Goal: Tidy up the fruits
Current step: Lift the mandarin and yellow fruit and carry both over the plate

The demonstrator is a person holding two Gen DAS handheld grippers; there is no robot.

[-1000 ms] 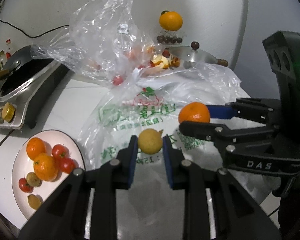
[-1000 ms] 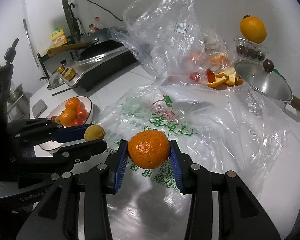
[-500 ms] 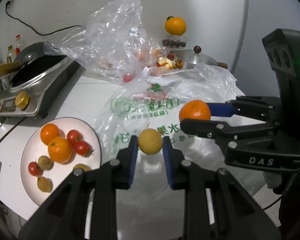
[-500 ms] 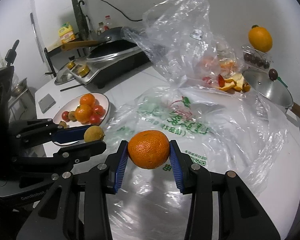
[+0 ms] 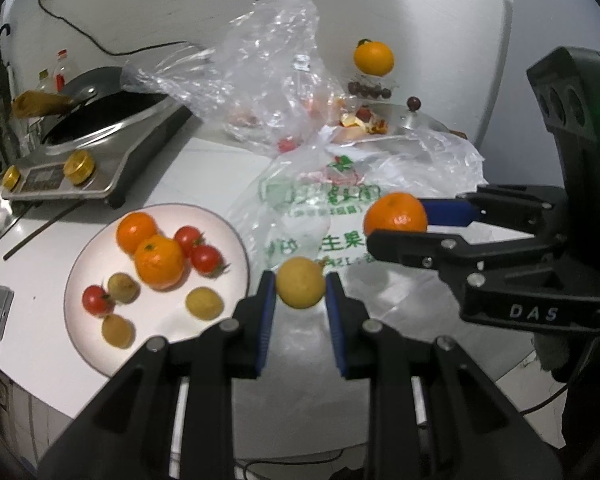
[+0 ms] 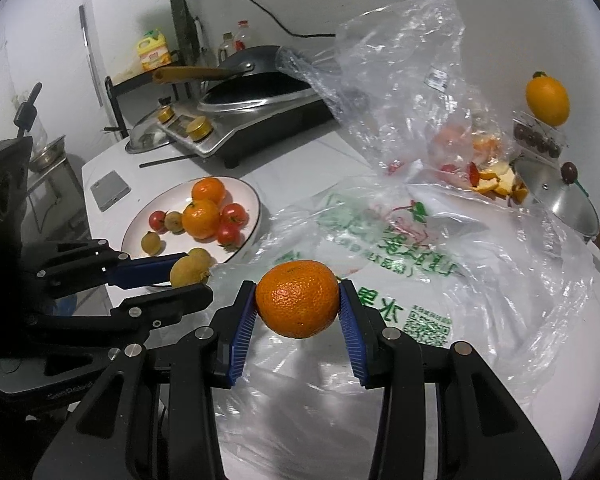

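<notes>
orange (image 6: 297, 298) between right gripper's (image 6: 298, 312) fingers (image 6: 242, 330)

left gripper (image 5: 300, 292) clamped on small yellow fruit (image 5: 300, 288), right gripper (image 6: 298, 300) clamped on orange (image 6: 297, 298), both angled downward, side by side, fingers not touching

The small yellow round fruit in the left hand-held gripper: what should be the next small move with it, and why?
Probably carry it a little further left, over the white round plate, before opening. The left hand-held gripper is shut on the small yellow round fruit, which hangs just beside the plate's rim, and similar yellow fruits already lie there with bare space nearby.
</notes>
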